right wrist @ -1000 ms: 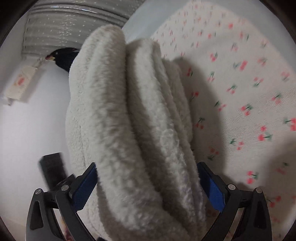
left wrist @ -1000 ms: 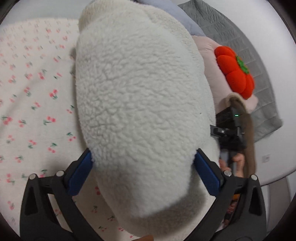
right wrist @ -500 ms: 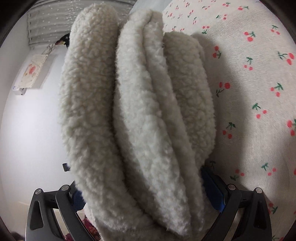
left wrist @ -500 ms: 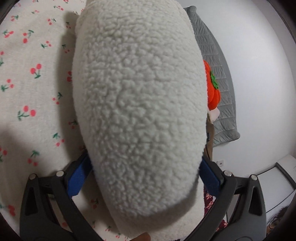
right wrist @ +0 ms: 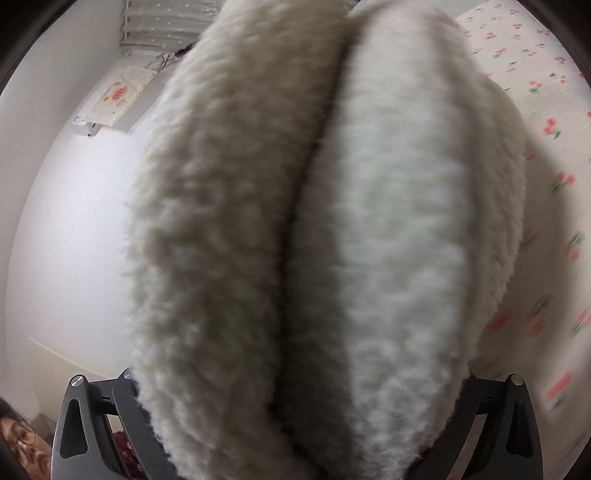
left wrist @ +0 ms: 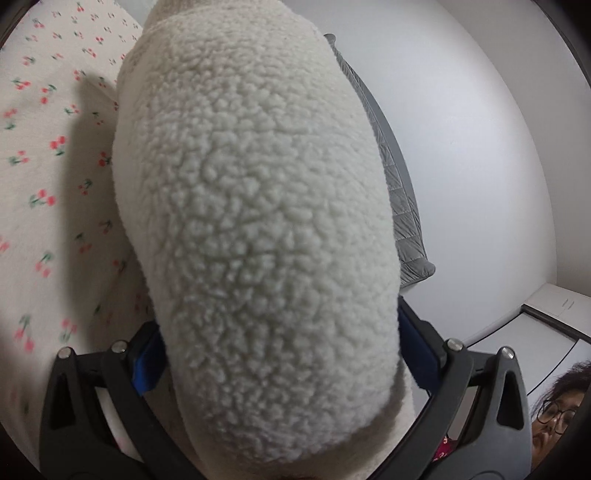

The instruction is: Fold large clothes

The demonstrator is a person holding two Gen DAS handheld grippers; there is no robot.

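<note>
Left wrist view shows the left hand-held gripper [left wrist: 280,360] pinching a thick fleece garment [left wrist: 258,221] above the cherry-print bedsheet [left wrist: 44,177], the right hand-held gripper [right wrist: 295,417] clamps its stacked layers, so folding looks nearly done, laying down remains.

This is a bedroom in a home. A bed sheet [left wrist: 48,177] with a small print of red cherries on a cream ground covers the bed and shows in both views. A grey quilted blanket [left wrist: 399,184] lies at the far edge of the bed, against a plain white wall [left wrist: 480,129]. In the right wrist view a pleated window blind [right wrist: 162,22] hangs at the top, and a white air conditioner [right wrist: 114,99] with a floral cover is mounted on the wall just below it. A white cabinet [left wrist: 554,314] stands at the right side.
</note>
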